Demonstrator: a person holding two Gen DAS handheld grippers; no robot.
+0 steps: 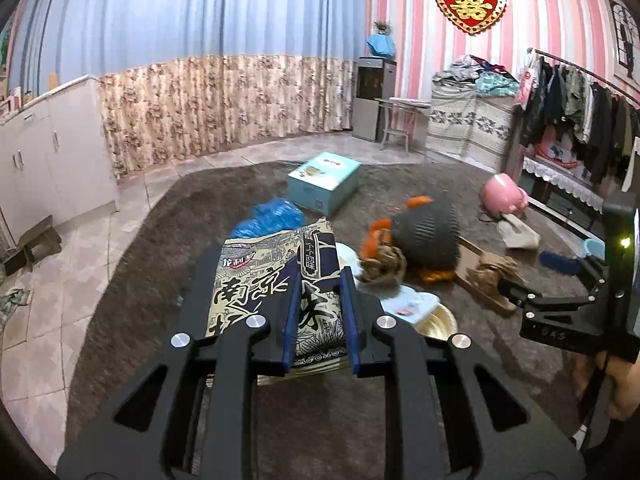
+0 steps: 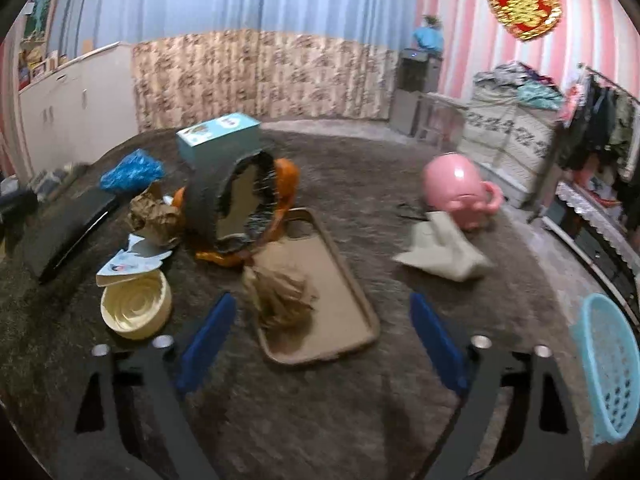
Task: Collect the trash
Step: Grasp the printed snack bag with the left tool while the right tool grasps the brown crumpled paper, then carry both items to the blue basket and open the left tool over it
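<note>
Left gripper around snack packet.

Both wrist views low over carpet, facing curtain, sharing clutter

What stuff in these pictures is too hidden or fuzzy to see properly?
- Left wrist view: the printed food packet's lower part, covered by the left tool.
- Right wrist view: the blue basket, cut off by the frame edge.
- Right wrist view: the heart wall ornament's character, blurred.
</note>
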